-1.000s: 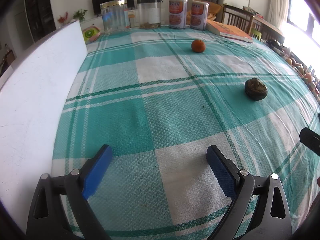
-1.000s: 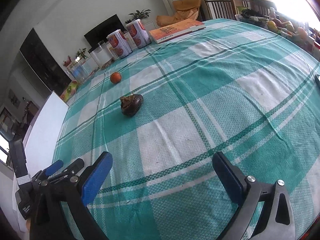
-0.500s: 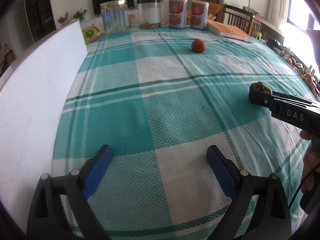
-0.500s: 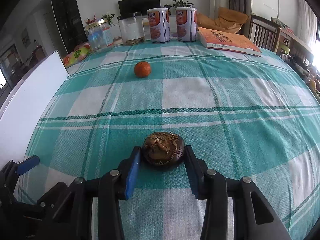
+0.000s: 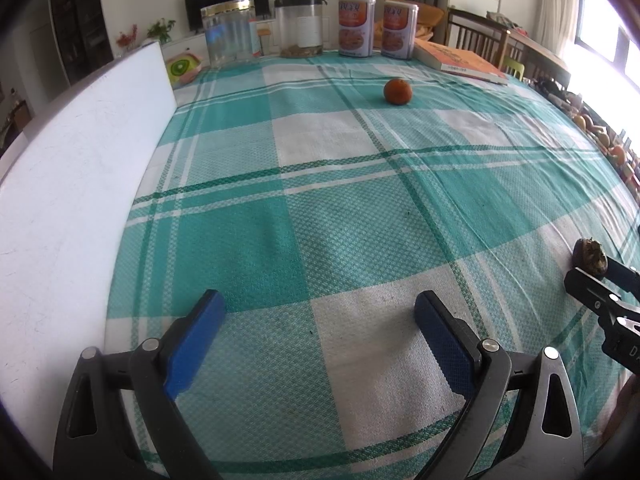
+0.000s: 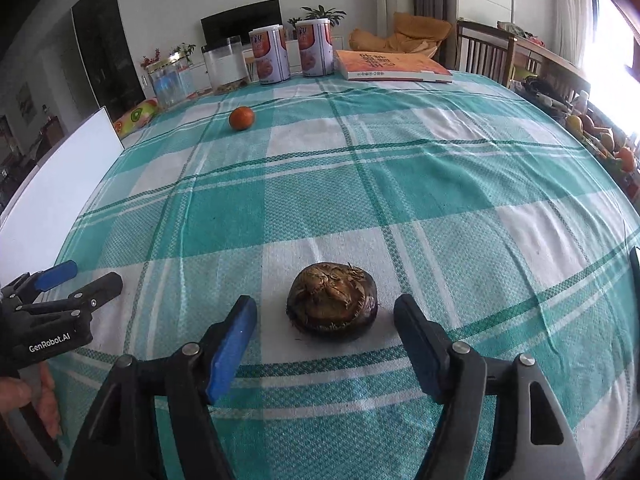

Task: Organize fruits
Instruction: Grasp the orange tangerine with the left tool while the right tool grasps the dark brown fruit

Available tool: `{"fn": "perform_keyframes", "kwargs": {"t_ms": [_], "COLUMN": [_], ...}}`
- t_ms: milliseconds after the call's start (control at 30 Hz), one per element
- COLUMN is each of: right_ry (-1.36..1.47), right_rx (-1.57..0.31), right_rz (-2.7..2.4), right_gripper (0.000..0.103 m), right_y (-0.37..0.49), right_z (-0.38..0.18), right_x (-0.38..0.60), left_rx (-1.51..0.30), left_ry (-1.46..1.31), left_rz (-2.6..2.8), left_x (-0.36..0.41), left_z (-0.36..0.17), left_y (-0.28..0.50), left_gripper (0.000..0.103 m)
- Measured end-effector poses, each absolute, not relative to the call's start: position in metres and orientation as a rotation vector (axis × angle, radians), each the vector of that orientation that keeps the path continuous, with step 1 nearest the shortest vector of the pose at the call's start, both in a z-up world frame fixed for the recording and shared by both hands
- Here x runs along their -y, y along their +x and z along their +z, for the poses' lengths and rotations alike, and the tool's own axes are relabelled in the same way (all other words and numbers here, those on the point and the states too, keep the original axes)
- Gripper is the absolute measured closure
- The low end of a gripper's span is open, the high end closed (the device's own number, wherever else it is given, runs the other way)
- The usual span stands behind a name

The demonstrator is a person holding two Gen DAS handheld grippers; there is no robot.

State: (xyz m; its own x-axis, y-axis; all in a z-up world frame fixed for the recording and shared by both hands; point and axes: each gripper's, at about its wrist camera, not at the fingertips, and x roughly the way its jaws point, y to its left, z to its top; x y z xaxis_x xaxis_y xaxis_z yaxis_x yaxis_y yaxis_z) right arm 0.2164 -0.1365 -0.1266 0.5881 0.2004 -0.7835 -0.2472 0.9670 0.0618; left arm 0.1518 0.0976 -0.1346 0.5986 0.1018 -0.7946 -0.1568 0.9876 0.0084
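Fruit (image 6: 333, 305), dark brown with a dried, ragged crown, sits on a white square of the checked cloth (image 6: 420, 184) directly between the blue pads of the right gripper (image 6: 325, 320), whose jaws stand apart with a gap on either side, touching nothing. Ahead of that gripper and to its left, an orange (image 6: 241, 118) rests on the cloth, well apart from the brown fruit. Farther ahead, along the table's far edge, stand two cans (image 6: 292, 54), clear jars (image 6: 225, 65) and an orange book (image 6: 390, 66). The left gripper (image 5: 318, 318) hovers low over the cloth with its jaws spread wide and nothing between them; the orange (image 5: 397, 91) lies far ahead of it, slightly right. A white board (image 5: 76, 184) stands along its left side. At its far right, the brown fruit (image 5: 591, 258) shows beside the tips of the other gripper.
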Motion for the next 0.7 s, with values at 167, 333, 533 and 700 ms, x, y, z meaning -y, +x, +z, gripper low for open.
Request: {"fn": "perform_keyframes", "kwargs": {"t_ms": [167, 333, 533, 700], "right_ry": [-0.110, -0.091, -0.117, -0.115], "right_rx": [-0.923, -0.930, -0.939, -0.940], "right_rz": [0.262, 0.282, 0.282, 0.284], "right_gripper": [0.012, 0.005, 0.000, 0.000], "right_y": [0.216, 0.217, 0.217, 0.217], "right_z": [-0.130, -0.131, -0.133, -0.133], "right_x": [0.127, 0.129, 0.123, 0.122], "left_rx": [-0.917, -0.967, -0.869, -0.923], "left_ry": [-0.065, -0.108, -0.200, -0.088], "left_rz": [0.150, 0.142, 0.089, 0.068], "left_x": [-0.097, -0.099, -0.084, -0.064], "left_z": [-0.135, -0.130, -0.094, -0.107], "left_y": [0.151, 0.161, 0.227, 0.320], "left_gripper": [0.005, 0.007, 0.007, 0.009]}}
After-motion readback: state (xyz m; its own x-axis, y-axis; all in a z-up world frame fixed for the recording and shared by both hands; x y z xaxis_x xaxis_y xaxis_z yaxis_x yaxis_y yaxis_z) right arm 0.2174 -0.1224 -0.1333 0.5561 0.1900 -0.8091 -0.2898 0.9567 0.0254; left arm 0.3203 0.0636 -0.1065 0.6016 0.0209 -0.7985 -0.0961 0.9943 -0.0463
